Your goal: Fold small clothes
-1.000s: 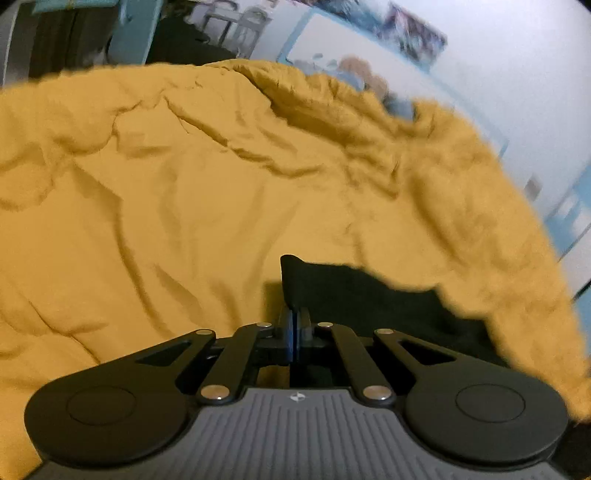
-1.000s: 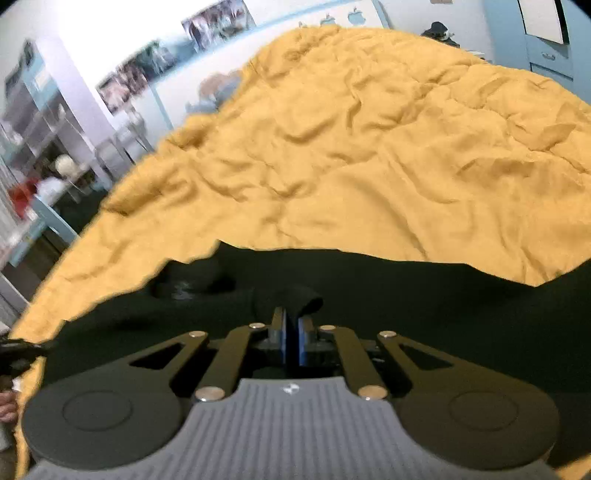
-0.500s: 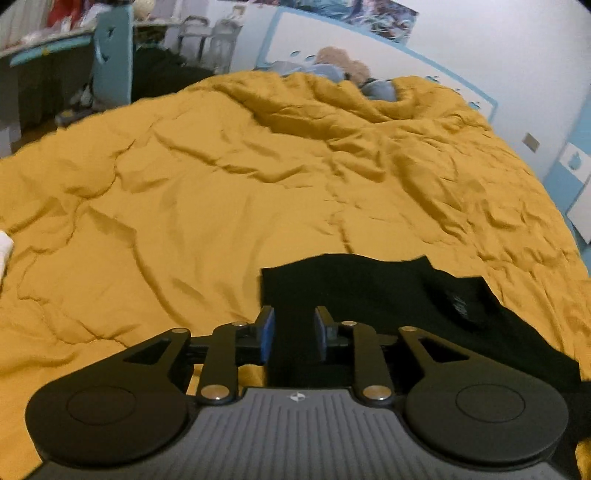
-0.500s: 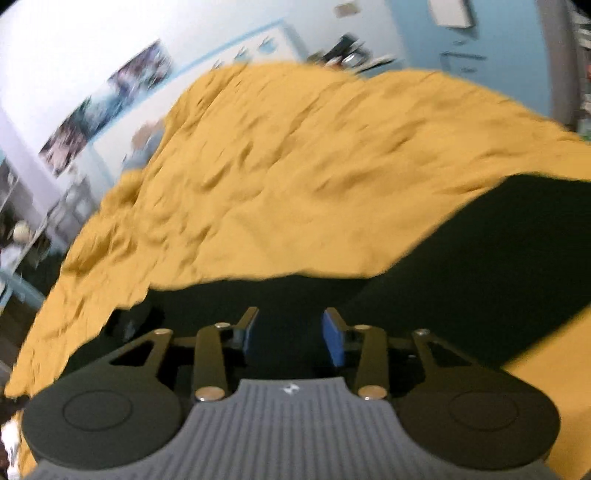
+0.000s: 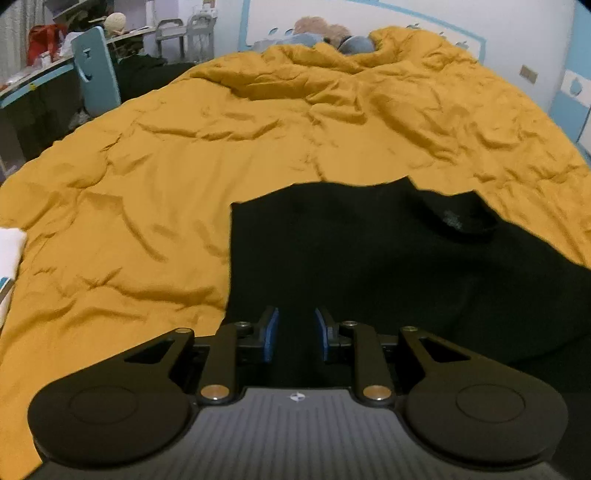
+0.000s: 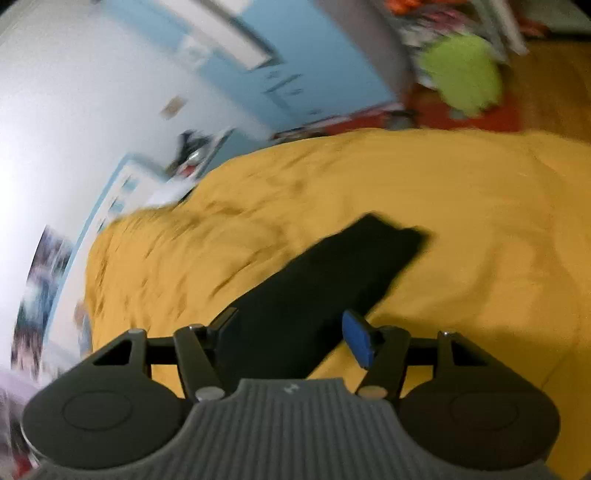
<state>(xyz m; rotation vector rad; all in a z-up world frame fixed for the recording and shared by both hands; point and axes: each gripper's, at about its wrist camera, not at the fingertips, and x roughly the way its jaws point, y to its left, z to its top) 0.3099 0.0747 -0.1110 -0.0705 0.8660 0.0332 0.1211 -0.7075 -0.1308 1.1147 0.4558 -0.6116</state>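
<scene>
Big picture first: a wide bed under a rumpled mustard-yellow duvet [image 5: 155, 192] fills nearly everything in the left wrist view, its creases running up toward a heap of pillows and soft toys [image 5: 325, 35] at the headboard end. Off the bed's left edge stands a blue chair [image 5: 94, 70] beside a cluttered desk. On the duvet lies the black garment [image 5: 369, 266], spread flat on the near right part of the bed, neckline and label up at its far edge. The right wrist view is smeared with motion blur, but there a long black piece of the garment [image 6: 325, 280] stretches away across the yellow cover. Now the tools: the left tool [image 5: 295, 334] hangs over the garment's near left portion, blue pads a little apart, nothing pinched between them. The right tool [image 6: 291, 334] has its jaws just opening, well apart now, the black cloth below them and not clamped.
</scene>
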